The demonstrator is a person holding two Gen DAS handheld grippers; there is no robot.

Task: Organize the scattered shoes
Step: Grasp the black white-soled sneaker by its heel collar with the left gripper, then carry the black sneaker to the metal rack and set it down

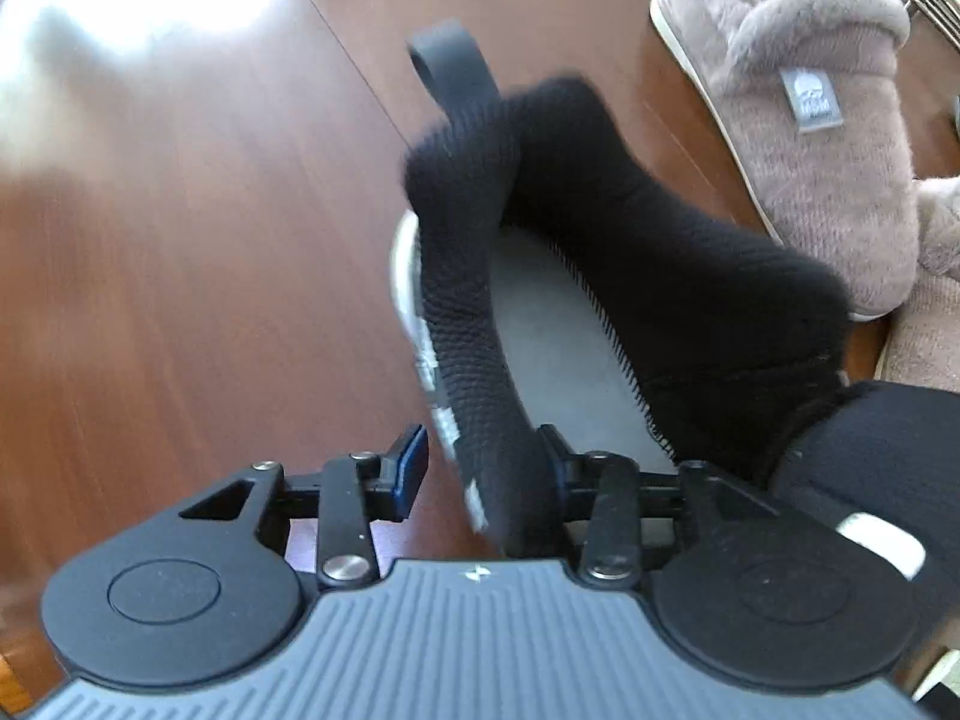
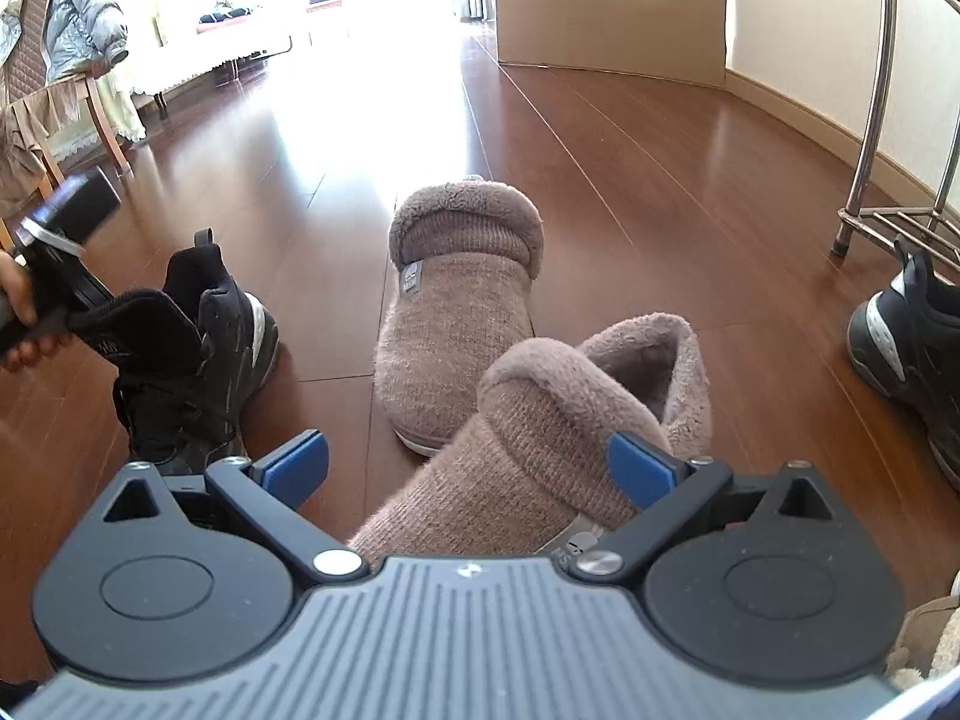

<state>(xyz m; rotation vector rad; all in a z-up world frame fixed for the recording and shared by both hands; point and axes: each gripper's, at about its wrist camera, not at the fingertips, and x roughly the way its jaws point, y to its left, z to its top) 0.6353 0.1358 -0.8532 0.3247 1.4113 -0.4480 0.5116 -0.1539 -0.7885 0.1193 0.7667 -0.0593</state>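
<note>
Left wrist view, item one: black sneaker (image 1: 630,252), upright on the wooden floor (image 1: 180,240), heel loop up. My left gripper (image 1: 480,468) points down at it, jaws narrowed around the padded collar; the inner pad is against the collar lining, the outer blue pad (image 1: 411,468) stands just clear of the shoe's side, so I cannot tell whether the pinch is complete. No earlier picture to compare.

Item two: brown fleece slipper (image 2: 570,420), close under my right gripper (image 2: 474,468). Jaws stand wide apart; the right blue pad (image 2: 639,468) touches the slipper's cuff, the left pad is clear of it. Nothing is clamped.

Item three: second brown fleece slipper (image 2: 456,324), flat on the floor just beyond the first, toe toward me, grey tag on its side; in the left view it lies beside the black sneaker (image 1: 810,138).

Item four: second black sneaker (image 2: 912,336), white-trimmed, at the right edge, by the foot of a metal rack (image 2: 870,120).

Surroundings: chair (image 2: 66,96) draped with a jacket at far left; cardboard panel (image 2: 612,6) against the far wall.
</note>
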